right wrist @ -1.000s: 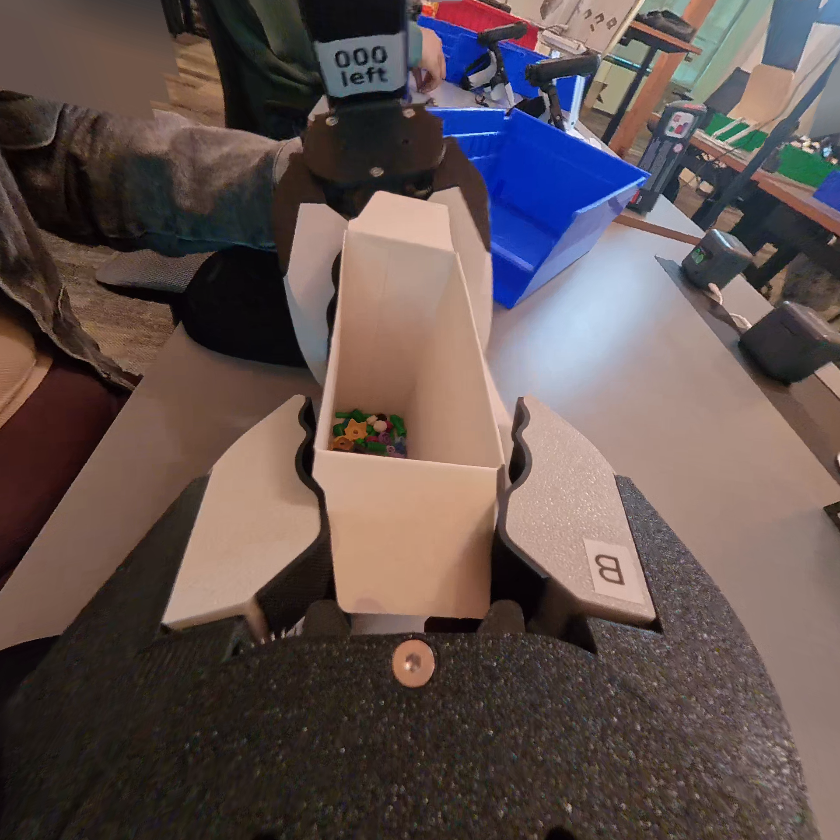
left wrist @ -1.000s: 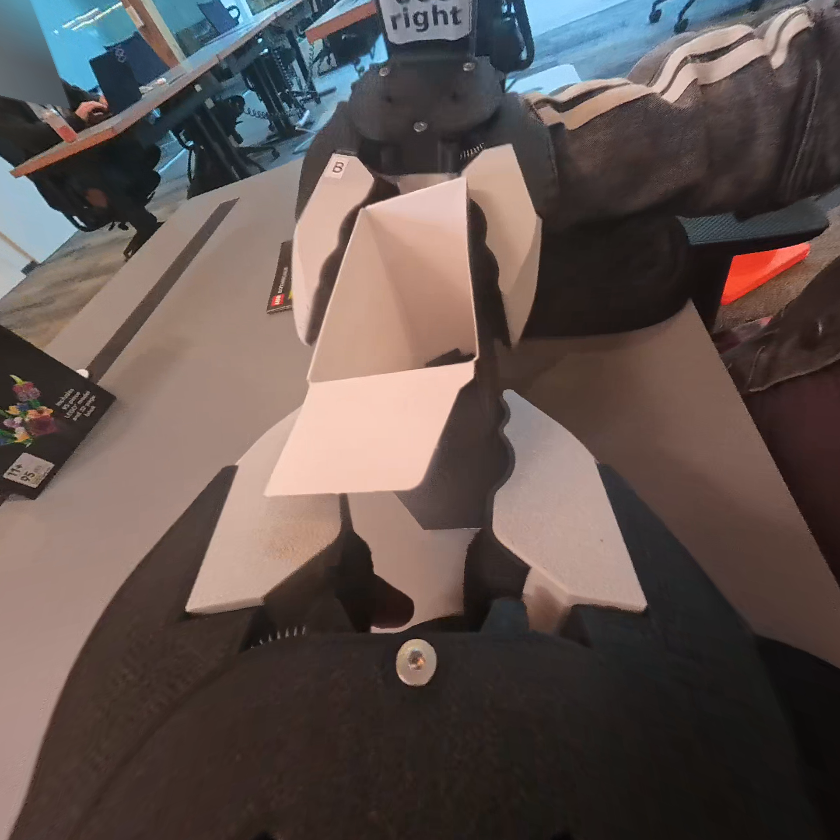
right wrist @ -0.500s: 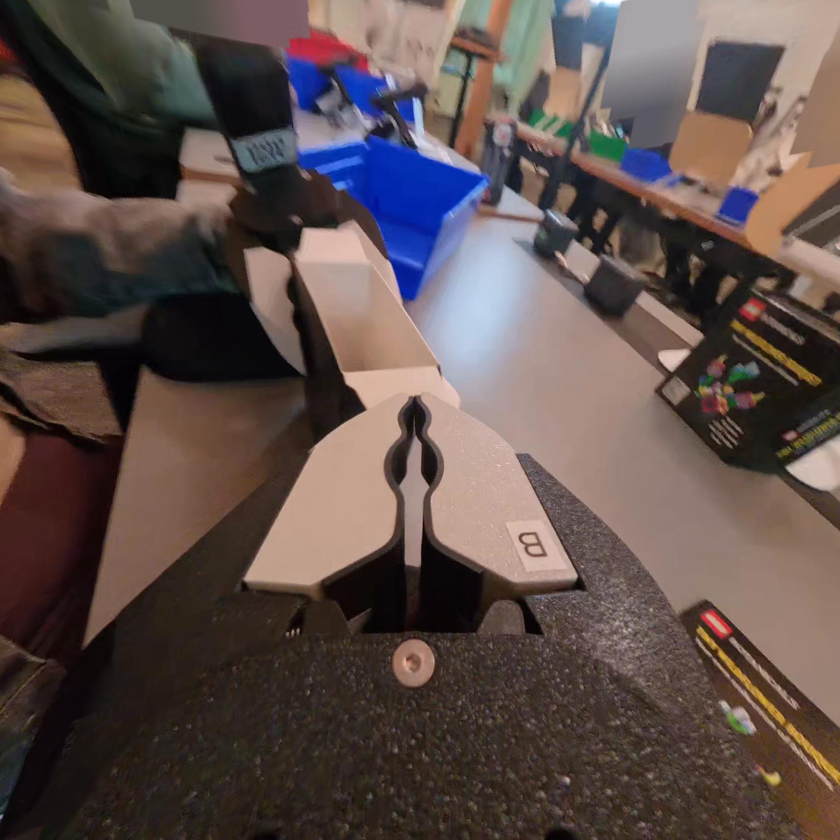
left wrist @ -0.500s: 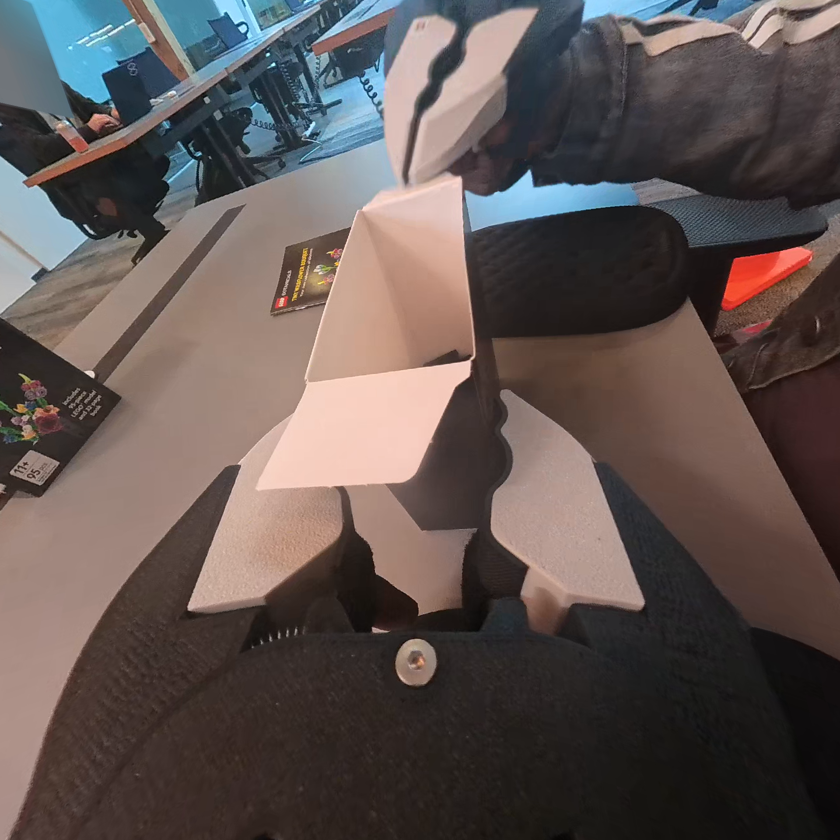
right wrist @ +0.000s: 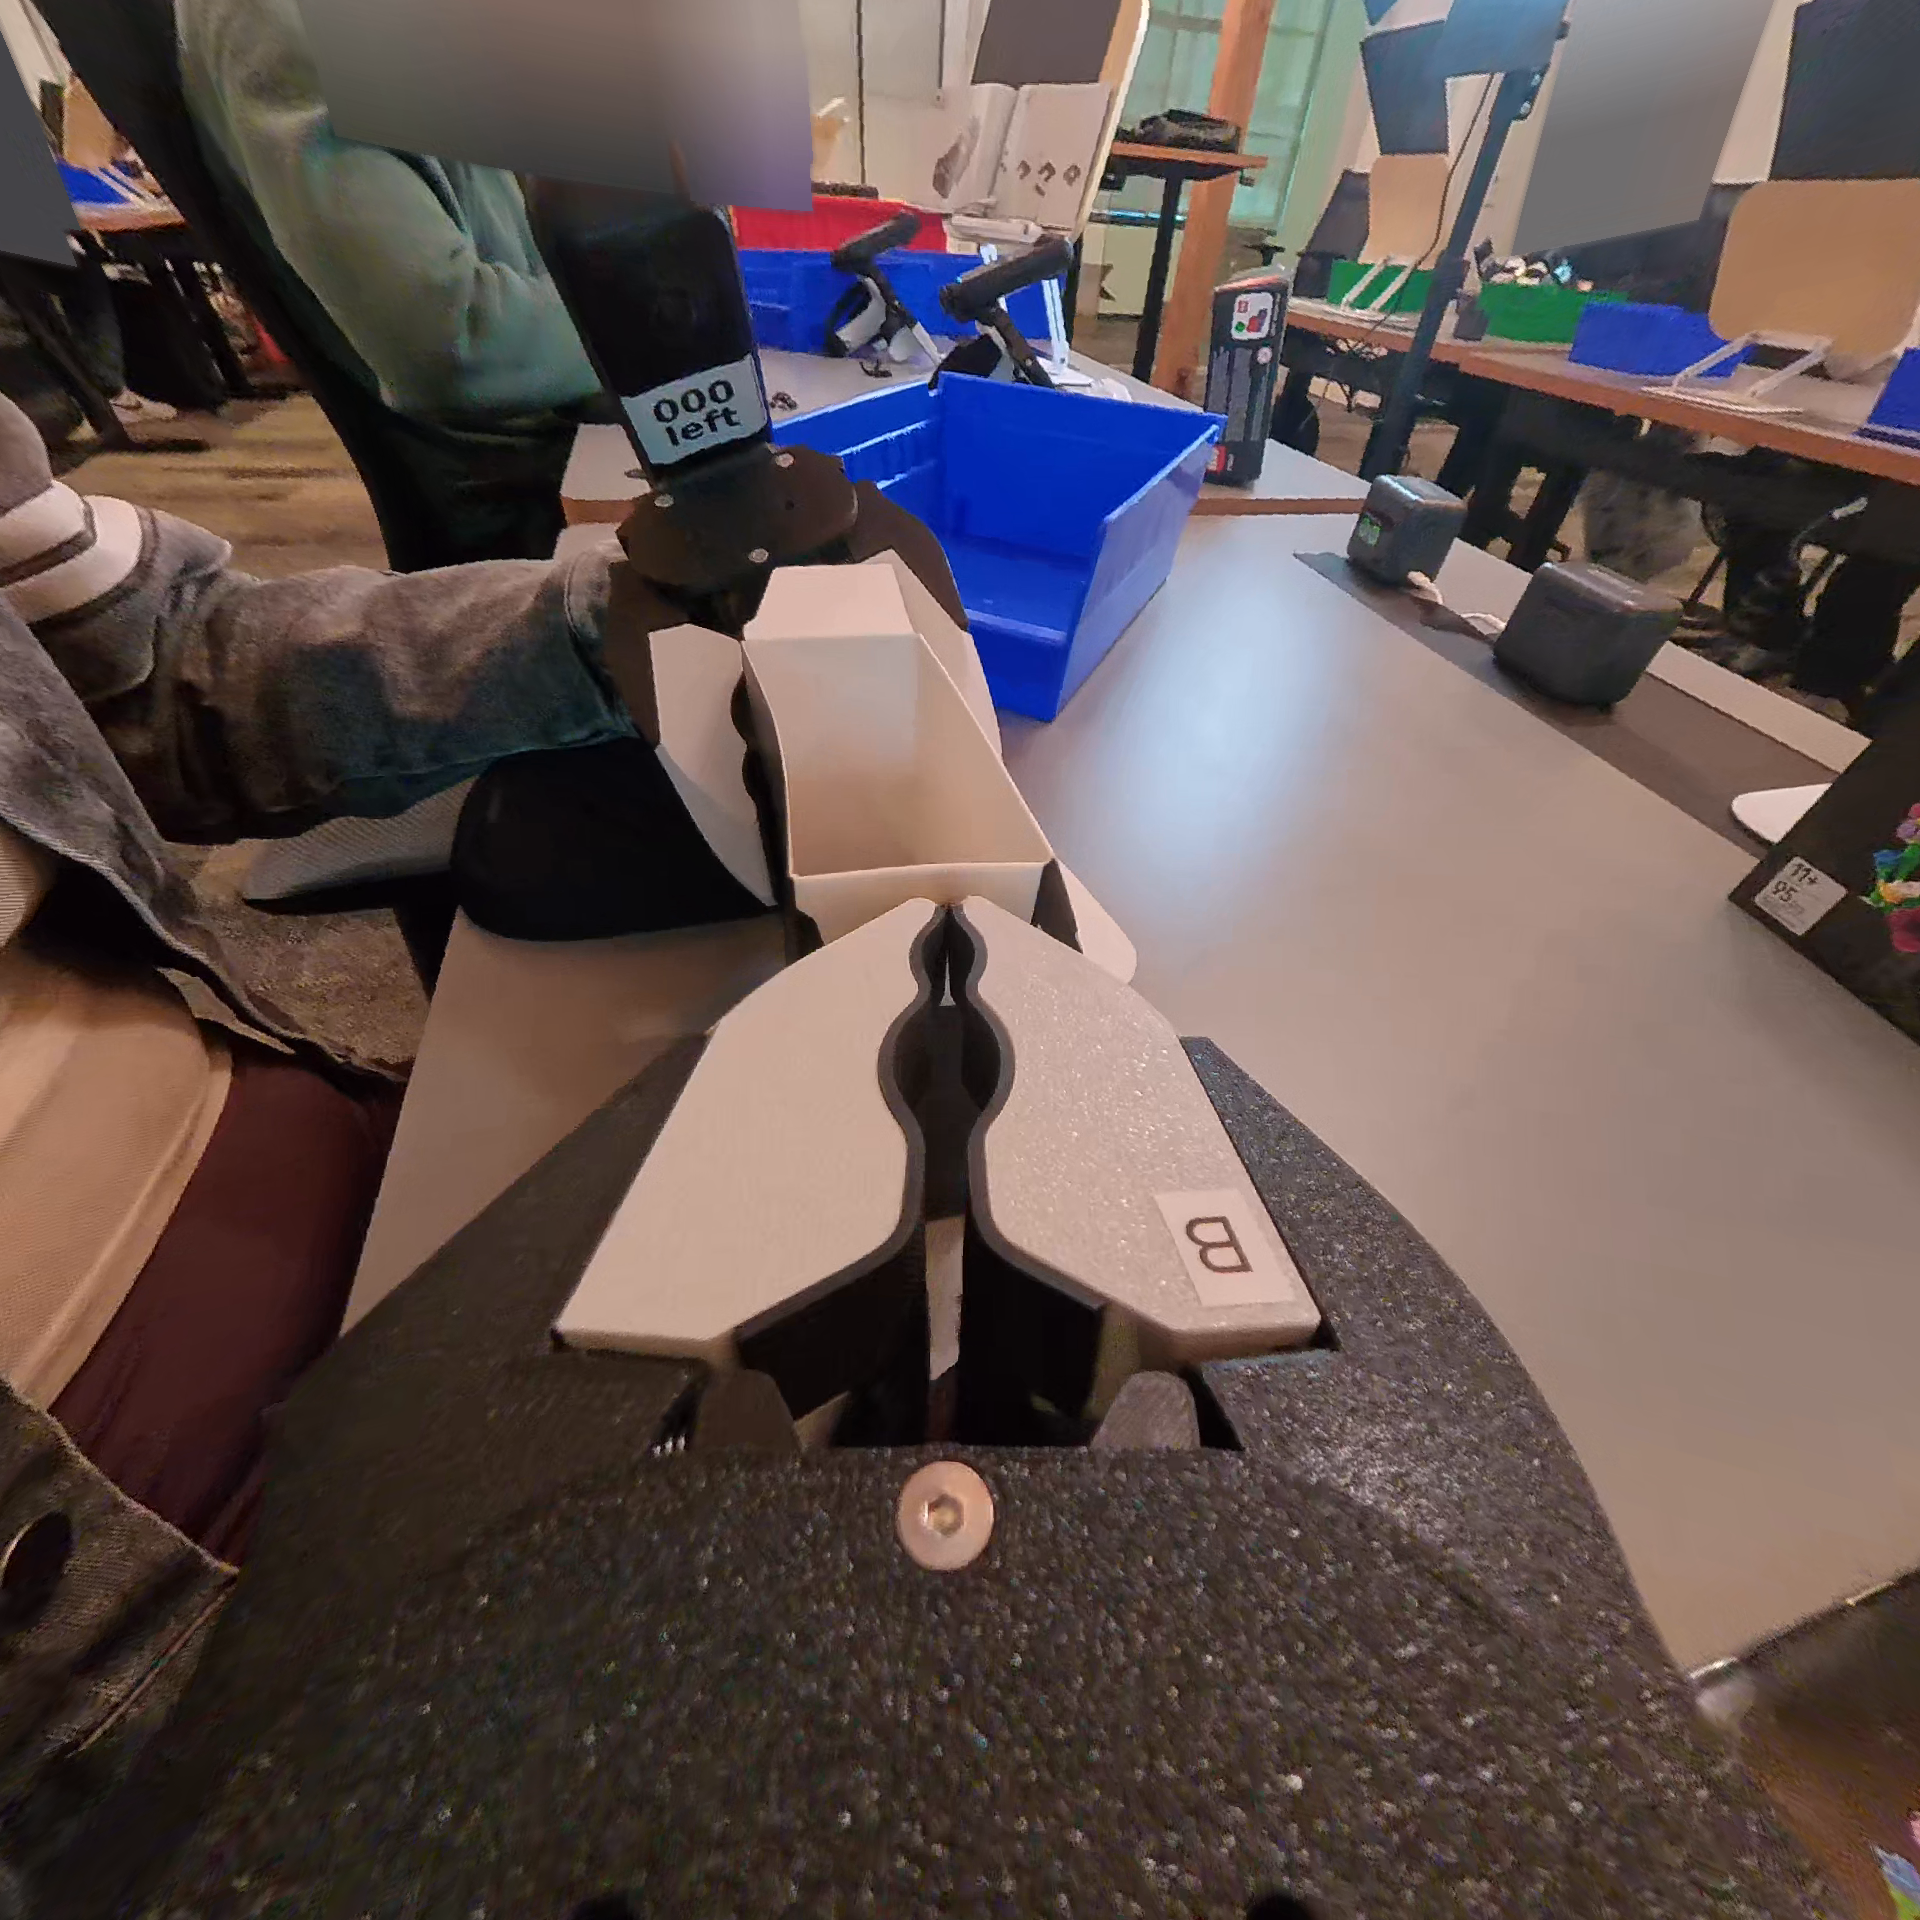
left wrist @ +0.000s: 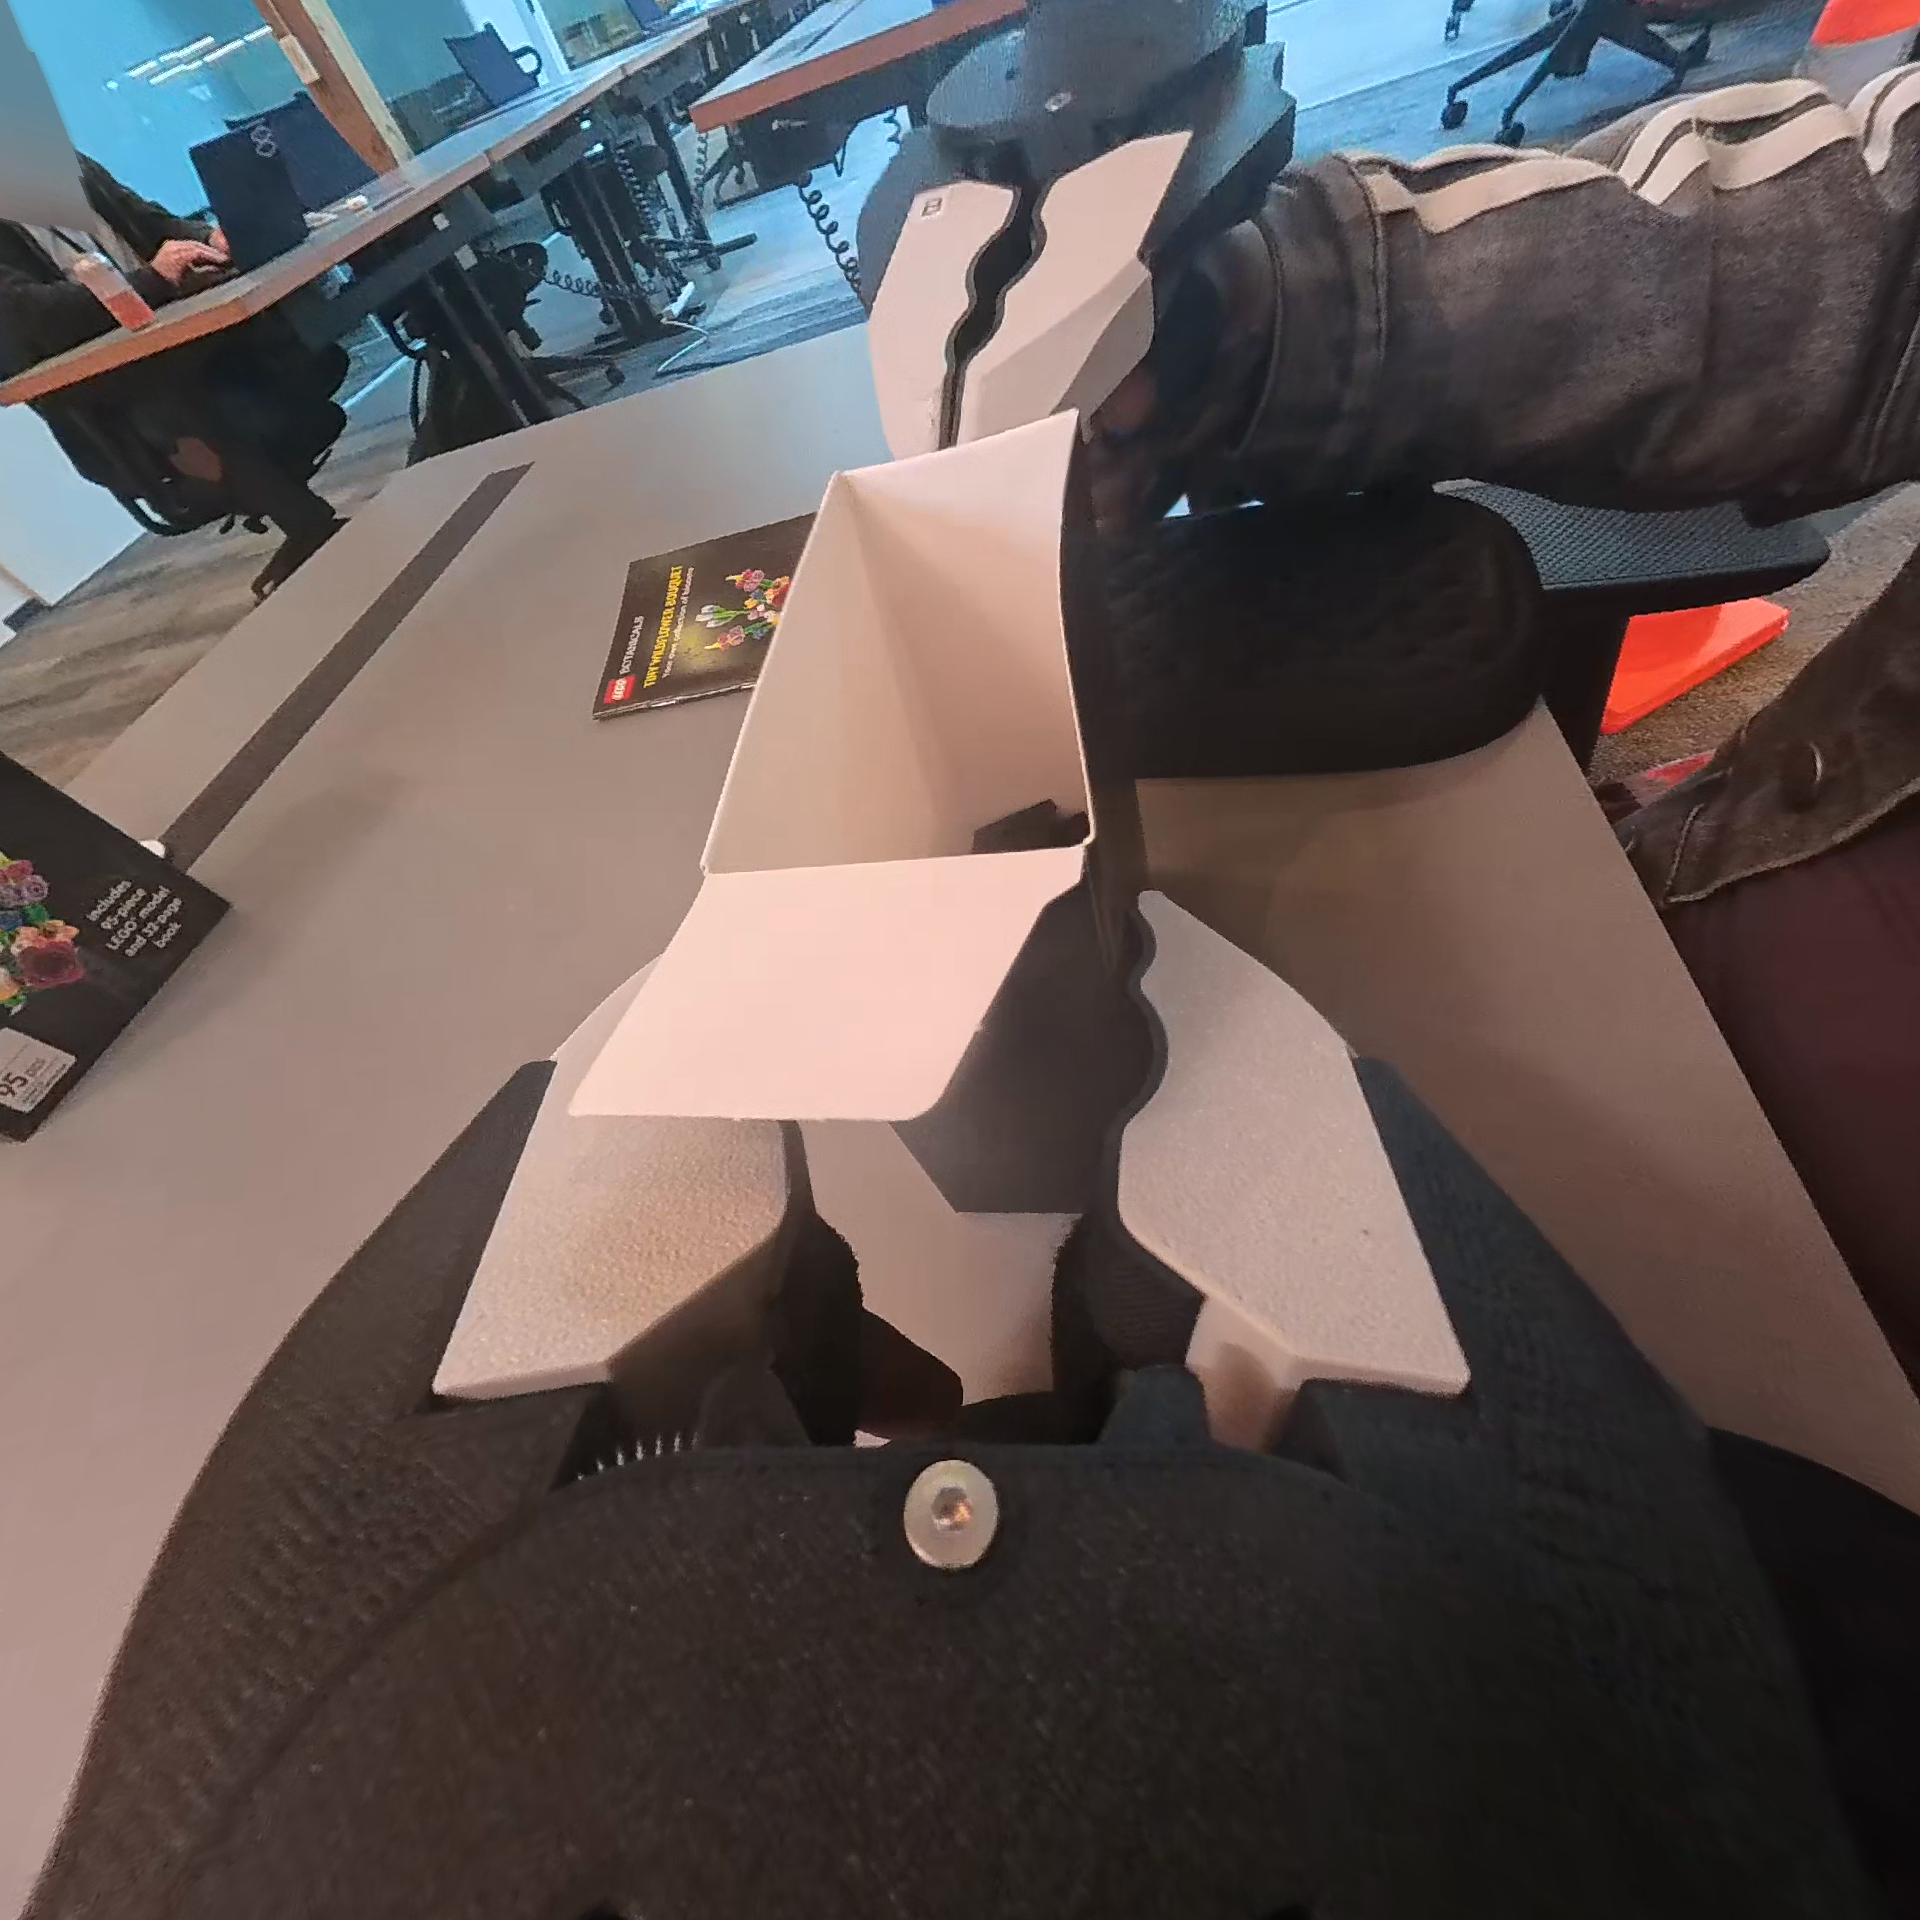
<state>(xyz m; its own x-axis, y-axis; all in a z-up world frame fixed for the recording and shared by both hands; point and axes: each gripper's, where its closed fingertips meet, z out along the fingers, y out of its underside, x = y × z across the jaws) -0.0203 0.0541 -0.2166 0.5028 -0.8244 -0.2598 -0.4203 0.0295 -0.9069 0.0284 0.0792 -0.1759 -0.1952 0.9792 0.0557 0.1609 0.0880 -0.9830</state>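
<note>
1. Your left gripper (left wrist: 961,997) has its fingers (left wrist: 1247,1122) clamped on a white box (left wrist: 914,675), one pressing each side wall, with the box's open top facing up and a flap (left wrist: 810,997) folded toward you.
2. Your right gripper (right wrist: 948,920) has its fingers (right wrist: 1091,1122) together, pinching the thin rim of the box's far end wall.
3. Both hold the box above the grey table (left wrist: 395,831).
4. On the table lie a dark booklet (left wrist: 696,634) beyond the box and a black carton (left wrist: 73,977) to your left.
5. Farther off in the right wrist view stands a blue bin (right wrist: 1049,540).
</note>
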